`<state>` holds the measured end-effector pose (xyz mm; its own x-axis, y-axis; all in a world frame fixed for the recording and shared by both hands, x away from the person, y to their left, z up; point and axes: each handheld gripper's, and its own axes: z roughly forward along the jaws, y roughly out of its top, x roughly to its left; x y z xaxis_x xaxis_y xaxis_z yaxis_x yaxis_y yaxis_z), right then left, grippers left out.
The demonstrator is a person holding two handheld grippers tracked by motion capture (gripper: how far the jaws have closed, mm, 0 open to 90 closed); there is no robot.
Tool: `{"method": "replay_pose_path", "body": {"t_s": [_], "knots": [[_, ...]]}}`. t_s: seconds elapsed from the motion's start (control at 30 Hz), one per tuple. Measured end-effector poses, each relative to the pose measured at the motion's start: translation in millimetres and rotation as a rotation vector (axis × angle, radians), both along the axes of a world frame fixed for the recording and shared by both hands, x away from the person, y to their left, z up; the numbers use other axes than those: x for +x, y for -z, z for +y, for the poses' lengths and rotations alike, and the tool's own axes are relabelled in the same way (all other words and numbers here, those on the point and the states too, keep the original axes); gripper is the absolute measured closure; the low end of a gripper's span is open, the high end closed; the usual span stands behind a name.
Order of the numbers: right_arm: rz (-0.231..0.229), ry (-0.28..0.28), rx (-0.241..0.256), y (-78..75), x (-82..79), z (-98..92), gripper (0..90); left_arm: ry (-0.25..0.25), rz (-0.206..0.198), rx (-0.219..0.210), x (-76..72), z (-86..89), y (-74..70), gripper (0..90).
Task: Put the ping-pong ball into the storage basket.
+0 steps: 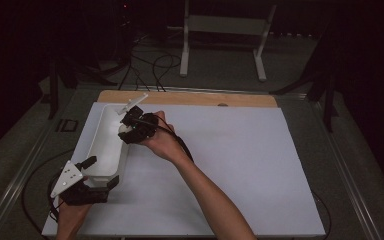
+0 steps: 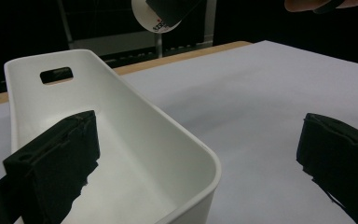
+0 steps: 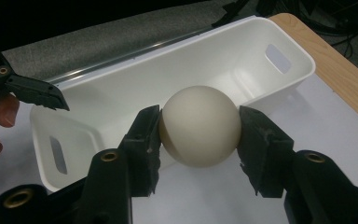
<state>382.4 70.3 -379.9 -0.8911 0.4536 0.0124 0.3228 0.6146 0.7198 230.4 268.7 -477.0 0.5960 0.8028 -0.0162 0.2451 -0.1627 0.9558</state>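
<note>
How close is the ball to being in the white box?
Done: the right gripper has the cream ball squeezed between its jaws and lifted. In hand: the ball hangs at the long rim of the white bin, while the open left gripper straddles the bin's near end wall, maybe to steady it. Left: probably moving the ball over the bin and letting go. Nothing lies inside the bin yet.

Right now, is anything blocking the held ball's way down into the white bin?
Nothing visible does. The right claw holds the cream round ball at the long white plastic bin's open top; the left claw's jaws straddle its near wall.
</note>
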Motion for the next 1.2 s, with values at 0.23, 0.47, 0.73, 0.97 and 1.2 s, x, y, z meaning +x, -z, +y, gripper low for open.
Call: {"method": "replay_pose_path", "body": {"t_s": [0.23,0.47,0.73,0.97,1.2], "knots": [[-0.004,-0.007,0.002,-0.5,-1.6,4.3,50.4,0.002,0.0,0.0,0.1,-0.2,0.1,0.0],[-0.004,-0.01,0.004,0.5,-2.3,6.8,50.4,0.001,0.0,0.001,0.1,-0.2,0.1,0.0],[-0.008,-0.023,0.013,-0.5,-5.3,12.0,50.4,0.002,0.0,0.003,-0.1,-0.3,-0.1,0.0],[-0.01,-0.033,0.01,-0.3,-8.0,16.8,50.4,0.003,0.0,-0.001,-0.3,-0.6,-0.2,0.0],[-0.009,-0.045,0.01,0.9,-9.9,21.1,50.4,0.002,-0.003,-0.002,-0.4,-0.3,-0.5,0.0]]}}
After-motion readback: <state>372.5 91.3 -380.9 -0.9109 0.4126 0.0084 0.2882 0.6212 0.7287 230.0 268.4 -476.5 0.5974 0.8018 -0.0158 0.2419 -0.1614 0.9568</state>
